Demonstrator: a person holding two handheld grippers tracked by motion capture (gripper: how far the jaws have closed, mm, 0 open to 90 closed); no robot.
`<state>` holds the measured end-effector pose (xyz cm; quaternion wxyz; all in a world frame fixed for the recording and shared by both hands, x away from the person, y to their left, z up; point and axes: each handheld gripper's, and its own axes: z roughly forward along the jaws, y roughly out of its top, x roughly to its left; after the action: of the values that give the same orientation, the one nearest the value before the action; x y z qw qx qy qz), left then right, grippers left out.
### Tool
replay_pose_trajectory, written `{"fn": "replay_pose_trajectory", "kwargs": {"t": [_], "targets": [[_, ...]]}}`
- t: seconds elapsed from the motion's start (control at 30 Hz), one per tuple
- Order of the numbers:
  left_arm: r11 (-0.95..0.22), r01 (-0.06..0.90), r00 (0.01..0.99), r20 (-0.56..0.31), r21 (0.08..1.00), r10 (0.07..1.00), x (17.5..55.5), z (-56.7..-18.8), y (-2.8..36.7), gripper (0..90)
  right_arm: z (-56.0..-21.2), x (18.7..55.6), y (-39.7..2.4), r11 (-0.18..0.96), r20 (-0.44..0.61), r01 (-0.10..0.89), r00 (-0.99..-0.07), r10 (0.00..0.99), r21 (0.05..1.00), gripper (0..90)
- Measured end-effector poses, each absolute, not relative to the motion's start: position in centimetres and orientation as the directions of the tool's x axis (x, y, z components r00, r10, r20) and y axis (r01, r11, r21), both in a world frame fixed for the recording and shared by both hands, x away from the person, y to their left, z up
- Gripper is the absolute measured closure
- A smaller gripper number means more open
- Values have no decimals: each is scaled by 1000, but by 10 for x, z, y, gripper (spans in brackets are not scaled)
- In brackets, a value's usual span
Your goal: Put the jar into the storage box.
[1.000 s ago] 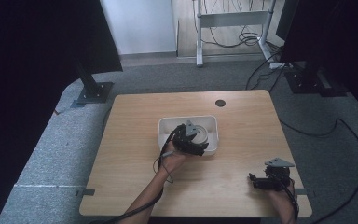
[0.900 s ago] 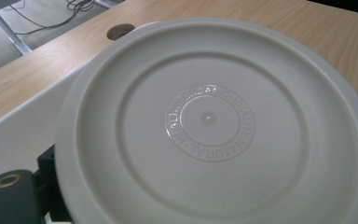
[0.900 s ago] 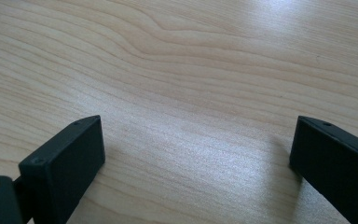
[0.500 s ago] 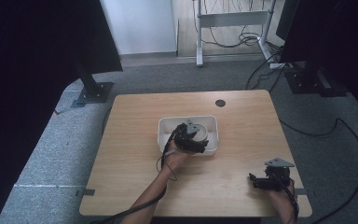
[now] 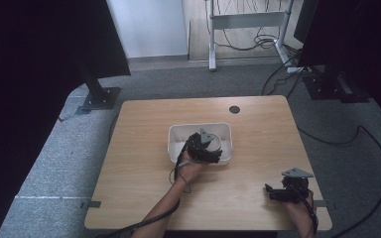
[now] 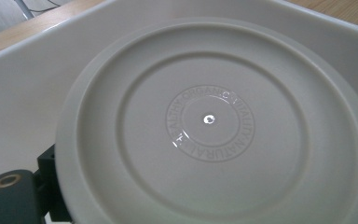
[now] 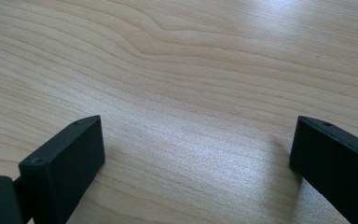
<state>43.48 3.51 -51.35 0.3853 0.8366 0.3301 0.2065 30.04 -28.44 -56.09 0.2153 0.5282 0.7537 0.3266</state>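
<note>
A round white plate (image 6: 209, 119) stands tilted inside a white tub (image 5: 178, 136) at the table's middle, its embossed underside facing the left gripper view. My left gripper (image 5: 204, 148) hangs over the tub's front part, right at the plate (image 5: 214, 142). One black jaw shows beside the plate's lower left rim; the plate hides the other jaw, so I cannot tell if it is gripped. My right gripper (image 5: 273, 193) rests near the table's front right corner, and in its own view the right gripper (image 7: 198, 154) stands open over bare wood.
The wooden table (image 5: 144, 163) has a round cable hole (image 5: 234, 109) near its far edge. Dark stands (image 5: 99, 96) and cables (image 5: 357, 134) lie on the grey carpet around it.
The left gripper has barely shifted over the tub. The right gripper has stayed in place.
</note>
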Motion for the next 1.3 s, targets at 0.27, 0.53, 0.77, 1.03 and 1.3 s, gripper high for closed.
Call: {"fn": "replay_pose_trajectory", "kwargs": {"t": [0.27, 0.53, 0.77, 1.03, 1.3], "targets": [[-516, 391, 687, 131, 762, 715, 430, -521, 29, 98, -561, 300, -284, 229, 20, 655, -350, 937, 720, 28], [-434, 465, 653, 32, 771, 757, 435, -523, 35, 97, -561, 300, -284, 229, 20, 655, -350, 937, 720, 27], [-431, 470, 648, 30, 770, 761, 435, -524, 35, 92, -561, 300, -284, 229, 20, 655, -350, 937, 720, 27], [-424, 470, 653, 18, 774, 757, 436, -526, 35, 45, -561, 300, -284, 229, 20, 655, -349, 937, 720, 28], [-405, 448, 658, 12, 797, 753, 433, -521, 39, 37, -561, 300, -284, 229, 20, 655, -349, 937, 720, 27]]}}
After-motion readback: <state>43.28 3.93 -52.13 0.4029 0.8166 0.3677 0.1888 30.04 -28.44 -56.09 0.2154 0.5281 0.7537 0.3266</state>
